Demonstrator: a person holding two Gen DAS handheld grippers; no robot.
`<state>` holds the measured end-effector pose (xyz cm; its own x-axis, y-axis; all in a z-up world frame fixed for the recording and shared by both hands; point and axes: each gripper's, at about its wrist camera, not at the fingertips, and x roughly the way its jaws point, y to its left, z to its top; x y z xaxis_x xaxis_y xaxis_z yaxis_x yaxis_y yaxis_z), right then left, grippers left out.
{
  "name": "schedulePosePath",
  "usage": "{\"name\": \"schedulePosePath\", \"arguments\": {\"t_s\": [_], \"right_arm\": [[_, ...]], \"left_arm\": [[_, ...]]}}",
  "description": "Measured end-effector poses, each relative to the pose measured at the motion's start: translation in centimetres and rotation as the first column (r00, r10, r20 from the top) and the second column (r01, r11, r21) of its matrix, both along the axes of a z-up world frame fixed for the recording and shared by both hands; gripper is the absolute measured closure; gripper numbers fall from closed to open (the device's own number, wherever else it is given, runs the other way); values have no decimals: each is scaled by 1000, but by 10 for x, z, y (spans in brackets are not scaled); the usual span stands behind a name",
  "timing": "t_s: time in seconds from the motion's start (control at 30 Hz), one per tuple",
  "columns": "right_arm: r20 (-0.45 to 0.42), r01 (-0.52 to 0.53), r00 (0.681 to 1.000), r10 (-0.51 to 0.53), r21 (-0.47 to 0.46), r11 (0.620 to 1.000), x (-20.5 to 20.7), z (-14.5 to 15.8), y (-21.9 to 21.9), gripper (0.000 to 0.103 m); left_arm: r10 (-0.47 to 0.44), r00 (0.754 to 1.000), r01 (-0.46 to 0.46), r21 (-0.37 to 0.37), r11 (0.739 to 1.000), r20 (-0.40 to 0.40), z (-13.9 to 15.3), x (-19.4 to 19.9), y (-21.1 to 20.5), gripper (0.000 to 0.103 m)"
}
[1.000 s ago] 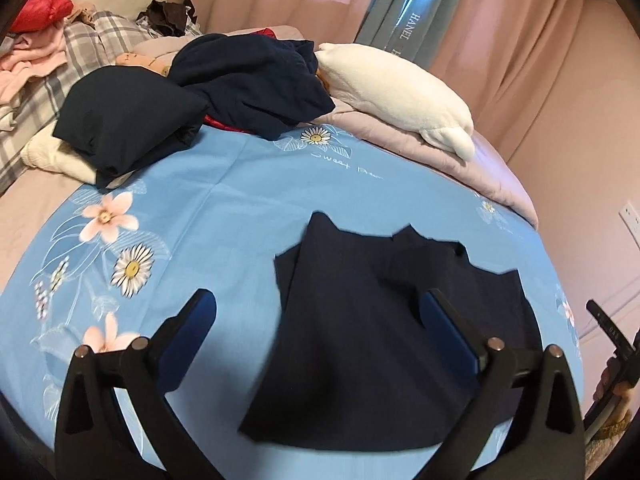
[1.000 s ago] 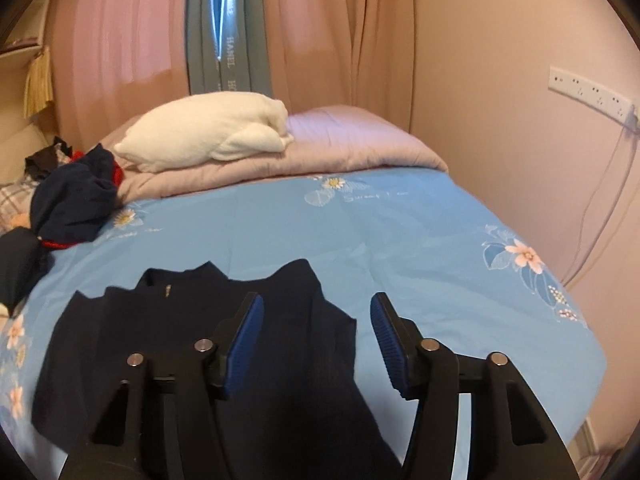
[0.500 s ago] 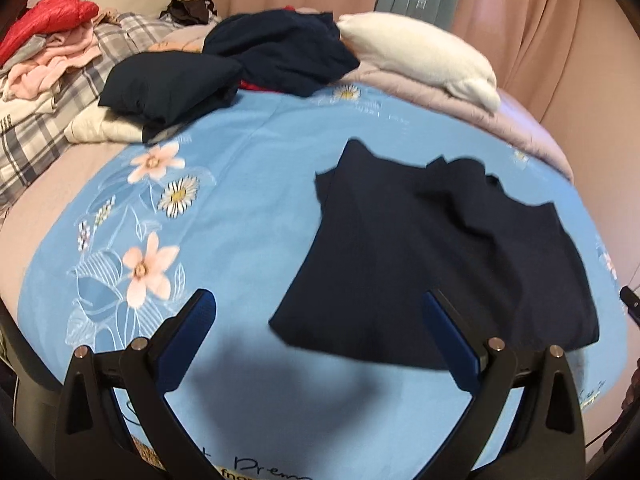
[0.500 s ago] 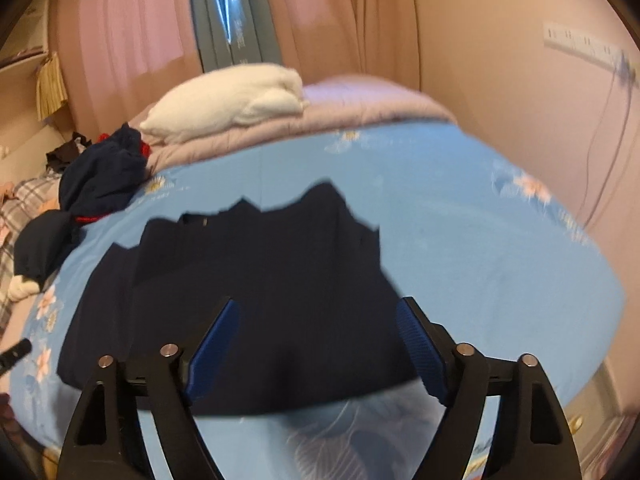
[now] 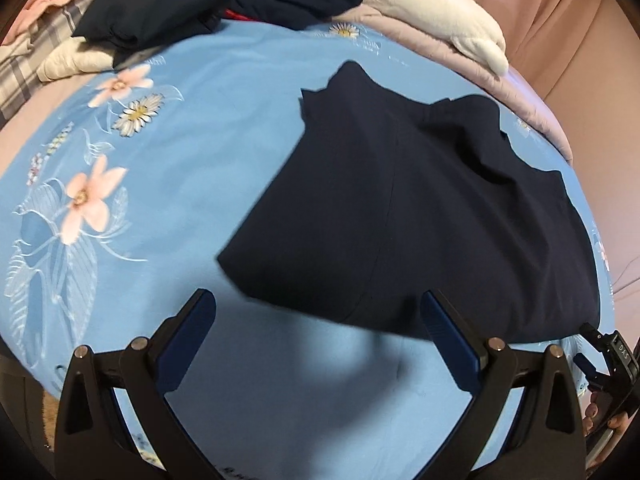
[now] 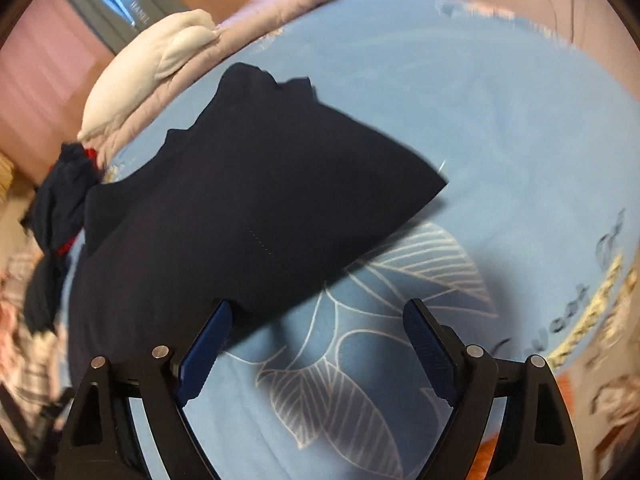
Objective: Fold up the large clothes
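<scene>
Garment: a dark navy garment [image 5: 400,216] lies spread flat on the blue flowered sheet [image 5: 192,168], toward the near edge of the bed; in the right wrist view it fills the left half [image 6: 248,200].
Shape so far: its sides look already turned in, giving a rough rectangle with a notched, collar-like far end; a seam runs down its length. What kind of garment it is I cannot tell.
Left to do: judging from how it lies, at least one fold remains, bringing the near hem up toward the far end.
Left gripper [image 5: 318,332]: jaws wide, nothing between the pads, poised just over the near hem, toward its left corner.
Right gripper [image 6: 316,340]: jaws wide and empty, over bare sheet at the hem's right part; its left pad is just beside the cloth edge.
Contact: neither gripper is pressing on the cloth yet.
Around: a heap of dark clothes [image 5: 224,4] sits at the far side, apparently unfolded, so more pieces wait.
Beyond: a white plush toy [image 5: 432,12] lies on a pink quilt [image 5: 532,108] by the curtains.
</scene>
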<state>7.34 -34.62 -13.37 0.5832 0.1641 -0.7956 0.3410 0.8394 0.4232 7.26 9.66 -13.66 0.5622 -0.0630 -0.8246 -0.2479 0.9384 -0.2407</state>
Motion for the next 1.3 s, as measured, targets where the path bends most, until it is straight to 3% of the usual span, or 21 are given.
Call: {"name": "schedulePosePath", "arguments": {"t_s": [0.13,0.27,0.4,0.57,0.63,0.67,0.7,0.73,0.8,1.0,1.1,1.3], "right_arm": [[40,-7,999,7,3,1000,7,5,5,16],[77,-22,997,17,61,998,24,2,7,15],[81,11,997,-21,128,992,39,-7,5,8],[93,44,994,-55,123,991,44,-13,7,12],[102,59,992,-68,93,994,43,-10,8,34],[109,63,991,-75,107,992,43,-9,6,42],[128,45,990,-63,145,988,41,-8,5,57],[138,29,989,-51,160,987,40,-6,3,66],[162,6,986,-25,120,993,37,5,7,72],[269,-16,963,25,-35,999,5,58,17,75],[278,-24,959,59,-126,992,-13,76,19,76],[247,-23,966,72,-196,980,-39,81,8,77]], "left_arm": [[-4,1000,4,-40,999,1,-8,11,-2,1],[28,1000,-28,-108,994,6,-15,22,6,0],[37,999,-36,-174,984,5,-24,33,9,1],[74,997,-66,-210,975,32,-29,44,11,3],[108,993,-95,-225,970,45,-26,43,13,28],[133,990,-117,-248,962,48,-24,41,16,49],[136,989,-117,-280,953,49,-23,40,18,64],[131,990,-109,-297,949,55,-22,39,19,71],[123,989,-95,-292,952,81,-13,31,18,82],[56,993,-24,-281,959,107,14,-2,6,86],[6,993,24,-261,965,117,24,-29,-3,86],[-41,995,61,-236,970,89,18,-64,-18,85]]}}
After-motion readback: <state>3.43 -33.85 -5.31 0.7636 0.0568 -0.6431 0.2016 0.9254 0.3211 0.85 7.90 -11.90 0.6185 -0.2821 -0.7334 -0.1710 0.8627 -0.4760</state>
